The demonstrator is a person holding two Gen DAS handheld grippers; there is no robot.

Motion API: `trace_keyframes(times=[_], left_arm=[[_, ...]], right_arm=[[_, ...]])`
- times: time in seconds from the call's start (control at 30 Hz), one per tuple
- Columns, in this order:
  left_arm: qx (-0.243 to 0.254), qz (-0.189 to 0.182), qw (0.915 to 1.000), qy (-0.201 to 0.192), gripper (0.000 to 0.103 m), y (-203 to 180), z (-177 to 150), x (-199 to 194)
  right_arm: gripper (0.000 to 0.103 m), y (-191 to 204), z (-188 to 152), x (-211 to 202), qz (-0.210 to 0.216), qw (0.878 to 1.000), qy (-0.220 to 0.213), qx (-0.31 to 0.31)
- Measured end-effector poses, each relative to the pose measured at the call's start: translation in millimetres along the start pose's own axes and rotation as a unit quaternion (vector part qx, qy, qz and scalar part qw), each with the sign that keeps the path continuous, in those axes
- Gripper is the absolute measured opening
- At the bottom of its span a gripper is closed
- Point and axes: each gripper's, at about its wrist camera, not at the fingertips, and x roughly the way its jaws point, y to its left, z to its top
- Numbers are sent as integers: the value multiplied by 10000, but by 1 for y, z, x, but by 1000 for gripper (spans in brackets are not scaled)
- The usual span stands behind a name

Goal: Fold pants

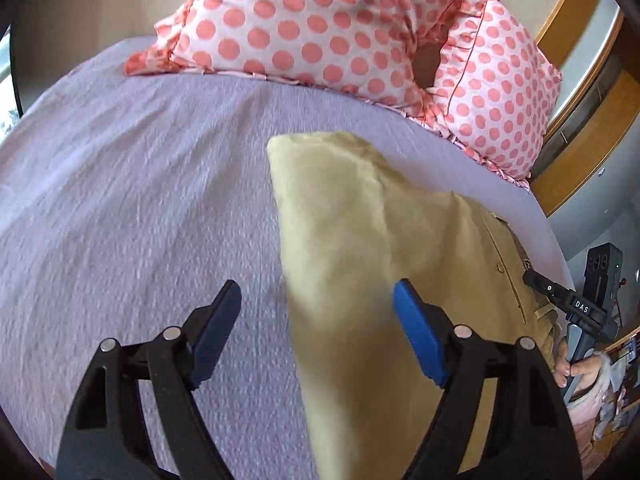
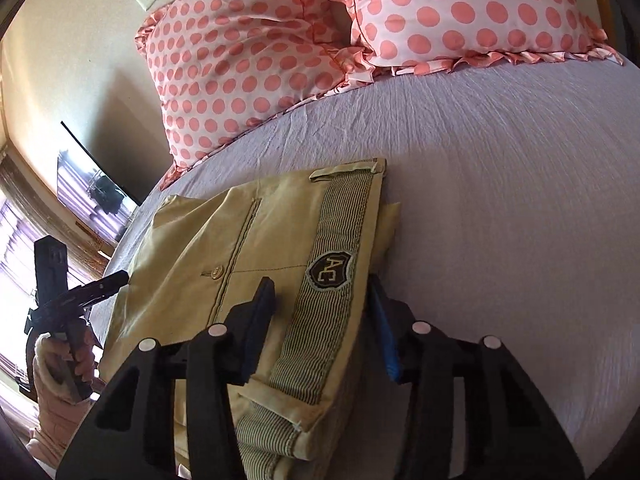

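Lying folded on the bed [image 2: 500, 184], the pants [image 2: 248, 264] run lengthwise away from me; my right hand-held gripper [image 2: 320, 304] is nearer, fingers spread astride the waistband [image 2: 320, 320], my left hand-held gripper [image 1: 316, 300] spread over their edge.

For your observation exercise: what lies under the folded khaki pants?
The lilac bedsheet shows all around the khaki pants and runs beneath them. A lower layer of cloth pokes out by the waistband. Anything else underneath is covered.

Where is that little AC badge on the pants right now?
In the right wrist view, the AC badge sits on the striped waistband of the khaki pants, just ahead of the right gripper.
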Motion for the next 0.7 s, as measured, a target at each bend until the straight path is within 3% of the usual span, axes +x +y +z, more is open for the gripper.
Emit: trace_keyframes(times=[0.1, 0.13, 0.17, 0.2, 0.27, 0.37, 0.47, 0.6, 0.7], left_arm=[[56, -201, 9998, 69, 71, -4, 3, 7], [14, -276, 9996, 89, 69, -5, 4, 9], [9, -390, 9991, 148, 52, -7, 6, 12], [48, -334, 9993, 129, 36, -10, 6, 13], [120, -437, 9989, 83, 8, -15, 9, 10], [107, -556, 9984, -82, 5, -20, 23, 5], [198, -616, 9973, -356, 5, -32, 46, 4], [360, -184, 9964, -747, 5, -53, 85, 25], [182, 319, 9980, -509, 12, -50, 105, 61]], right_arm=[[43, -12, 3, 0, 264, 9993, 38, 276], [37, -13, 3, 1, 279, 9992, 51, 268], [29, -12, 4, 2, 313, 9993, 62, 204], [15, -10, 4, 1, 461, 9988, 47, 124], [11, -7, 7, -2, 722, 9974, -7, 88], [9, -4, 23, -10, 997, 9948, -178, 63], [9, 3, 49, -11, 917, 9950, -385, -38], [9, 3, 88, -1, 478, 9957, -788, 5], [13, -9, 101, 23, -205, 9972, -701, 163]])
